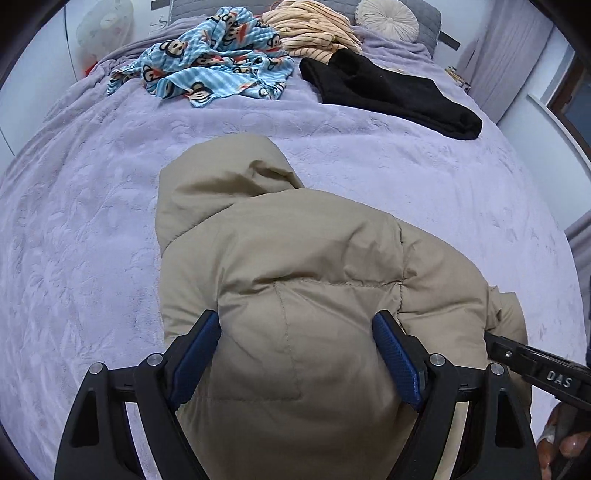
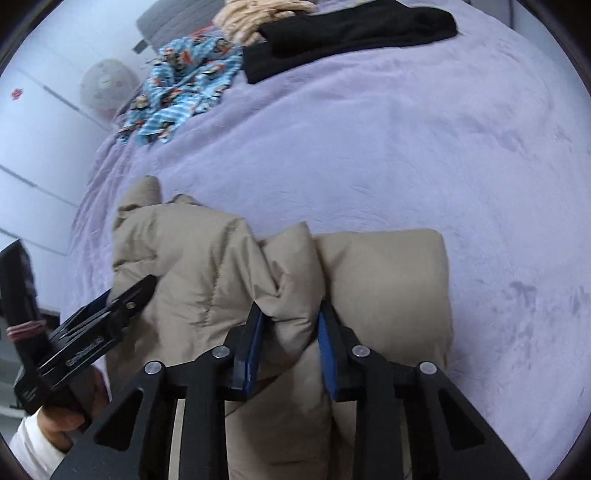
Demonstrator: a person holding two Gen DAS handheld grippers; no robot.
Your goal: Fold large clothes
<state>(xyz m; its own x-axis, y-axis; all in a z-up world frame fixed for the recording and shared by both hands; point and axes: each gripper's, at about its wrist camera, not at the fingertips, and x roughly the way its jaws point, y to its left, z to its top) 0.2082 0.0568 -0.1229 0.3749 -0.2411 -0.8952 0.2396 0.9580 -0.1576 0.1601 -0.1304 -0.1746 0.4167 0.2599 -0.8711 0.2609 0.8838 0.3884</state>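
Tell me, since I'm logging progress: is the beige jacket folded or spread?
Partly folded: the beige jacket lies bunched on the bed, a doubled-over roll at one side.

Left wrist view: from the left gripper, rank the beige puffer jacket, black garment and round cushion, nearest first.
1. Beige puffer jacket, between the left gripper's fingers.
2. Black garment, far right on the bed.
3. Round cushion, at the headboard, right.
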